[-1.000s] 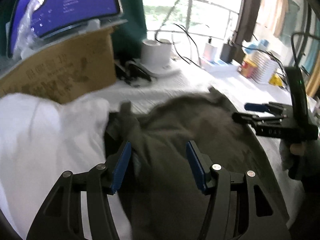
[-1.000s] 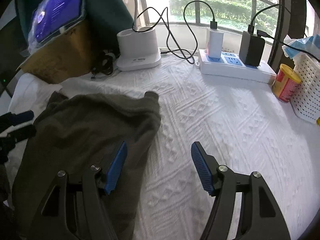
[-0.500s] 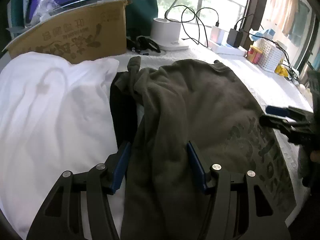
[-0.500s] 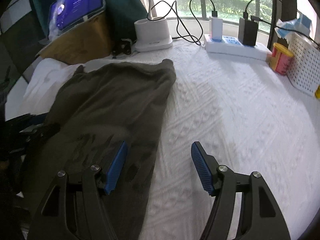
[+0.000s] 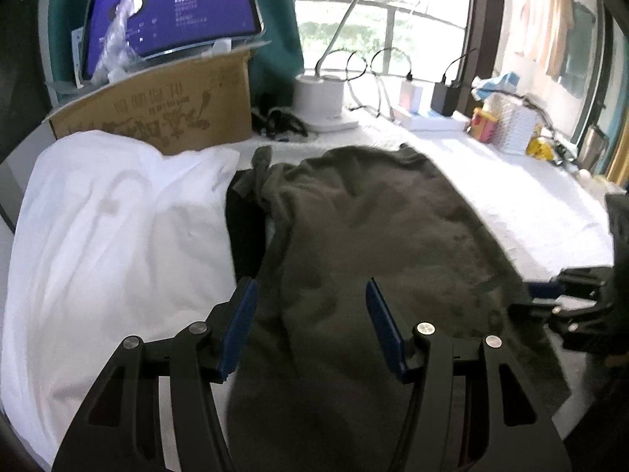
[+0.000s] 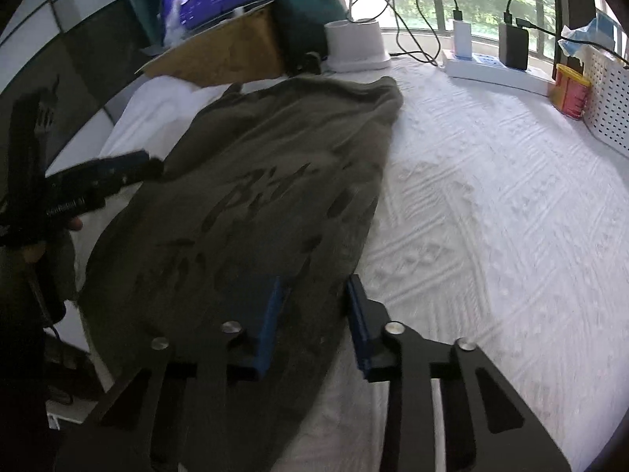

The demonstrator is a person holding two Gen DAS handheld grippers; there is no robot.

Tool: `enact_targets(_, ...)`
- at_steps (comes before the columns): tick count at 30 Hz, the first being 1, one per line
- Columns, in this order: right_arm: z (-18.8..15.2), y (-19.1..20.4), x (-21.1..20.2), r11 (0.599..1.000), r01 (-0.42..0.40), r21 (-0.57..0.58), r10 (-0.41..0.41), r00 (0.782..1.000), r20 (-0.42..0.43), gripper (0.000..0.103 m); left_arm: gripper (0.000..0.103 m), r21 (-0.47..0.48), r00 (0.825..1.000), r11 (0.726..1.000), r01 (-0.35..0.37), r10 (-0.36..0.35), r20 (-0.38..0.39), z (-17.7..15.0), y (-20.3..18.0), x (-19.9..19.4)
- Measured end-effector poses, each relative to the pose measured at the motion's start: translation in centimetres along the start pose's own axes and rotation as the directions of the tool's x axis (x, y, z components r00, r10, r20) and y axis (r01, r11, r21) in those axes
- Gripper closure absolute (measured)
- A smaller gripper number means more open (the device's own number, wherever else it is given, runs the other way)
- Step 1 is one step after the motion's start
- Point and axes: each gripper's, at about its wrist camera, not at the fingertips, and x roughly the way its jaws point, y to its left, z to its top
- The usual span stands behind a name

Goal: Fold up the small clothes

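Note:
An olive-green shirt [image 5: 377, 236] with a dark print lies spread on the white textured cover, also in the right wrist view [image 6: 267, 196]. My left gripper [image 5: 310, 314] is open above the shirt's left side, holding nothing. My right gripper [image 6: 314, 310] hangs over the shirt's near right edge with its jaws partly closed and cloth between them; it also shows at the right edge of the left wrist view [image 5: 566, 295]. The left gripper shows at the left of the right wrist view [image 6: 118, 169].
A white garment [image 5: 110, 236] lies left of the shirt with a dark piece [image 5: 243, 220] between them. A cardboard box [image 5: 165, 114] with a tablet [image 5: 173, 11], a lamp base [image 6: 354, 43], power strip [image 6: 495, 67], can [image 6: 570, 90] and white basket [image 6: 609, 94] stand along the far side.
The right gripper's jaws have narrowed from wide open and it has moved left onto the shirt's near edge. The left gripper stays open over the shirt.

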Motion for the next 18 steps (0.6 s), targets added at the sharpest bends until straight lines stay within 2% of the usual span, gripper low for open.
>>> enact_targets(9, -2.8, 0.9, -1.6, 0.999, -0.037, 0.003, 0.037, 0.999, 0.012, 0.074, 0.042, -0.023, 1.0, 1.0, 0.012, -0.012, 0.015, -1.3, -2.9, -2.0)
enact_targets(11, -3.4, 0.8, -2.0, 0.999, -0.051, 0.009, 0.051, 0.999, 0.016, 0.074, 0.041, -0.019, 1.0, 1.0, 0.003, -0.003, 0.021, -1.6, -3.6, -2.6)
enact_targets(13, -3.8, 0.8, -2.3, 0.998, -0.065, 0.004, 0.065, 0.998, 0.014, 0.074, 0.034, -0.013, 1.0, 1.0, -0.007, 0.008, 0.014, -1.9, -4.1, -2.9)
enact_targets(18, -5.1, 0.4, -3.5, 0.997, -0.081, -0.014, 0.081, 0.997, 0.018, 0.073, 0.033, -0.016, 0.998, 0.999, -0.049, 0.05, 0.038, -2.5, -5.5, -3.9)
